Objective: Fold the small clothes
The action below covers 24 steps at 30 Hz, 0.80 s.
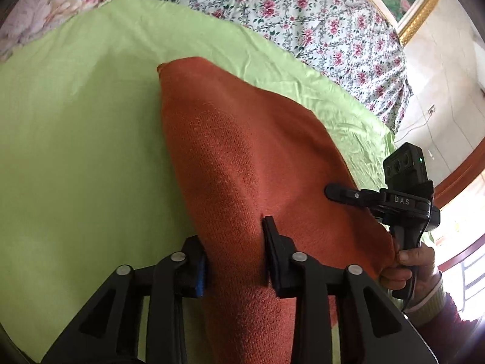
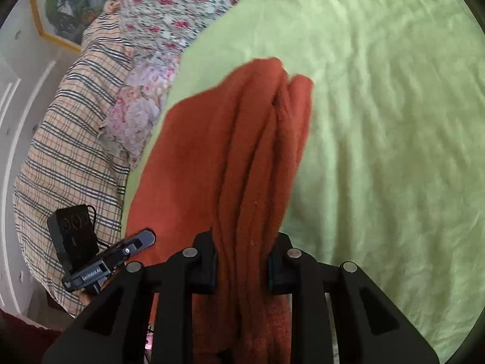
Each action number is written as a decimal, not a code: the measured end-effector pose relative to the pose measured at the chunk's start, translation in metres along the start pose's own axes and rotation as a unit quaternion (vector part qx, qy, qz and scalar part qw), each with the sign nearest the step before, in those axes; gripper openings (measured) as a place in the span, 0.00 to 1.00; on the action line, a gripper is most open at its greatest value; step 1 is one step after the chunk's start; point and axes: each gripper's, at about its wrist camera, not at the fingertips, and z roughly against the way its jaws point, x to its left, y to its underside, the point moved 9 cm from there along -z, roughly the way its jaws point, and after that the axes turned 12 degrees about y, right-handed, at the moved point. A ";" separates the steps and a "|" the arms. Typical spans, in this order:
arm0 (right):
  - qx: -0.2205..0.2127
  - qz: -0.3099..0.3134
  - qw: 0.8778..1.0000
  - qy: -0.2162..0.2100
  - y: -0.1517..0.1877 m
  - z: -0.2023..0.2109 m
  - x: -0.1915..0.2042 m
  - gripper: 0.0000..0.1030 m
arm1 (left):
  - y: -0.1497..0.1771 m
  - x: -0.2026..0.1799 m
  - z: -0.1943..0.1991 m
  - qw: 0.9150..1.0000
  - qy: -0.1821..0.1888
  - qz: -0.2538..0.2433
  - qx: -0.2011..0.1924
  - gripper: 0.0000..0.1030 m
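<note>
Rust-orange cloth (image 1: pixel 242 166) pinched by left gripper (image 1: pixel 236 261) and right gripper (image 2: pixel 242 261), seemingly lifted off green sheet (image 1: pixel 75 151).

rust-orange cloth (image 1: pixel 242 157): coarse matt knit. green bed sheet (image 1: pixel 75 151): smooth, creased cotton. fingers (image 2: pixel 206 267): matt black plastic.

bed (image 2: pixel 394 121): green sheet, wrinkled. rust cloth (image 2: pixel 194 157) lies on it, one end lifted. floral quilt (image 1: pixel 303 12) along the far edge; plaid pillow (image 2: pixel 69 151) at the corner beside a pale flowered cushion (image 2: pixel 136 115).
</note>
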 end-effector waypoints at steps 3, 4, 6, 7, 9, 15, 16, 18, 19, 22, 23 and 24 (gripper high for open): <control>0.002 -0.004 1.000 0.014 0.001 0.001 -0.003 0.39 | -0.002 0.009 0.002 1.000 0.014 0.024 0.003 0.51; 0.001 -0.002 1.000 0.024 0.000 0.005 -0.004 0.46 | -0.004 0.013 0.003 0.999 0.015 0.030 0.002 0.56; -0.014 0.000 0.999 0.047 -0.002 0.014 -0.006 0.53 | -0.012 0.023 0.006 0.999 0.015 0.043 -0.004 0.63; -0.026 0.000 0.998 0.060 -0.004 0.023 -0.009 0.54 | -0.018 0.029 0.006 0.998 0.019 0.051 -0.009 0.63; -0.056 -0.003 0.996 0.076 -0.009 0.041 -0.011 0.54 | -0.032 0.042 0.005 0.997 0.028 0.069 -0.016 0.63; -0.072 0.022 0.996 0.041 -0.009 0.063 0.013 0.46 | -0.087 0.075 -0.014 0.993 0.036 0.108 -0.032 0.63; -0.066 0.024 0.997 0.038 -0.006 0.061 0.017 0.46 | -0.099 0.084 -0.020 0.992 0.036 0.119 -0.033 0.63; -0.045 0.033 0.998 0.040 0.002 0.050 0.023 0.45 | -0.121 0.099 -0.030 0.989 0.044 0.137 -0.037 0.61; -0.039 0.038 0.998 0.040 0.005 0.045 0.025 0.44 | -0.132 0.103 -0.036 0.988 0.044 0.140 -0.038 0.57; -0.031 0.041 0.998 0.044 0.012 0.038 0.025 0.43 | -0.161 0.112 -0.050 0.990 0.028 0.134 -0.037 0.23; -0.030 0.038 0.998 0.043 0.013 0.038 0.025 0.43 | -0.167 0.114 -0.053 0.991 0.022 0.130 -0.036 0.09; -0.030 0.033 0.998 0.039 0.013 0.038 0.023 0.41 | -0.175 0.115 -0.056 0.992 0.010 0.122 -0.036 0.08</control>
